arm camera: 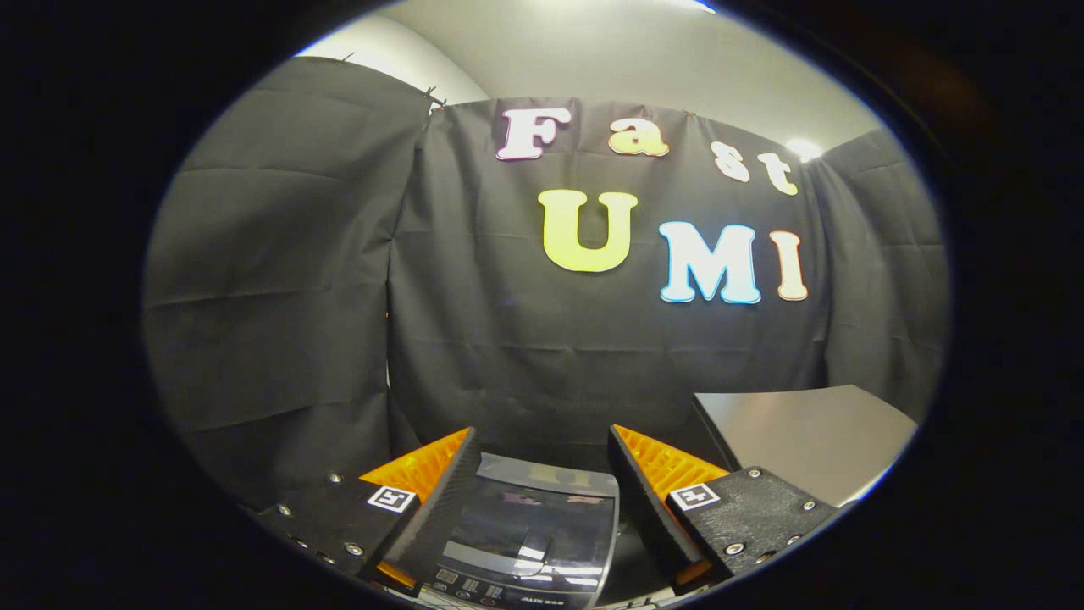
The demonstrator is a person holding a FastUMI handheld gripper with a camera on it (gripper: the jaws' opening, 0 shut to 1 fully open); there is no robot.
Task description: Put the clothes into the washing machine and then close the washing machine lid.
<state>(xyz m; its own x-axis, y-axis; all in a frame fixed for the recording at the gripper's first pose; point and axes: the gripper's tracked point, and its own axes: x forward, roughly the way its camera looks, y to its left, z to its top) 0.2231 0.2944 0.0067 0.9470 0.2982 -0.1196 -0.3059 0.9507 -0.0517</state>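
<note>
Between the parted, empty fingers of the tool (pixel 542 500), a small washing machine's glossy dark lid (pixel 533 521) is seen: rigid, slippery, best pushed flat.

Layout: the washing machine (pixel 529 529) lies below and between the spread fingers of the gripper (pixel 542 457), its lid (pixel 533 517) down. A table (pixel 813 440) stands to its right. The booth's cloth wall (pixel 508 339) hangs behind both.

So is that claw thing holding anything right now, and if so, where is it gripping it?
Nothing is held. The gripper is open, its fingers spread apart with only air between them, above the washing machine, whose glossy lid lies below and beyond them.
</note>
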